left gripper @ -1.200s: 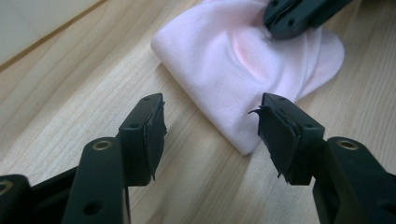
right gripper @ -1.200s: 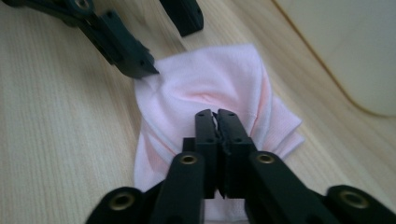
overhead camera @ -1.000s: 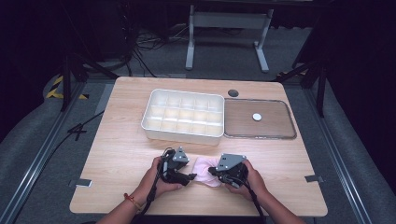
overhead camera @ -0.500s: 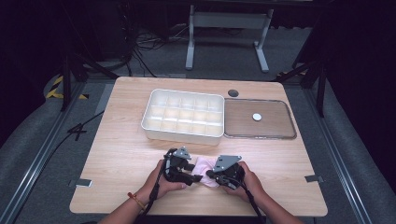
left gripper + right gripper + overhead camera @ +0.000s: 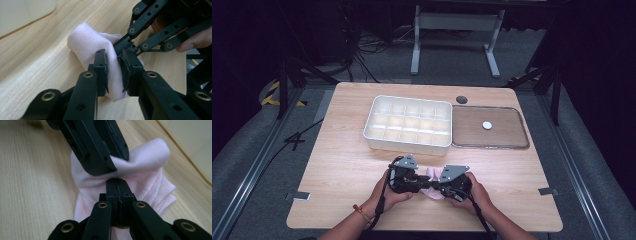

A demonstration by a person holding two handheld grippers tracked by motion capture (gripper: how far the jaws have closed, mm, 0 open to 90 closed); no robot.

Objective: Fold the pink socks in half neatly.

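A small pink cloth point(image 5: 432, 175) lies bunched on the wooden table point(image 5: 342, 165) near its front edge, between both hands. My left gripper point(image 5: 113, 58) has just been closing, and its pads now pinch a raised fold of the pink cloth point(image 5: 85, 42). My right gripper point(image 5: 117, 185) faces it from the other side, shut tight on the pink cloth point(image 5: 147, 155) just below the left gripper's fingertips point(image 5: 100, 167). In the high view the left gripper point(image 5: 426, 183) and right gripper point(image 5: 438, 187) meet tip to tip over the cloth.
A white compartment box point(image 5: 407, 145) stands behind the hands at mid-table. To its right lies a clear flat lid point(image 5: 512, 142) with a small white disc point(image 5: 486, 125) on it. A dark round grommet point(image 5: 461, 99) sits near the far edge.
The left gripper's jaws have drawn together onto the cloth fold. Both hands have stayed almost in place, and the right gripper's grip is the same.
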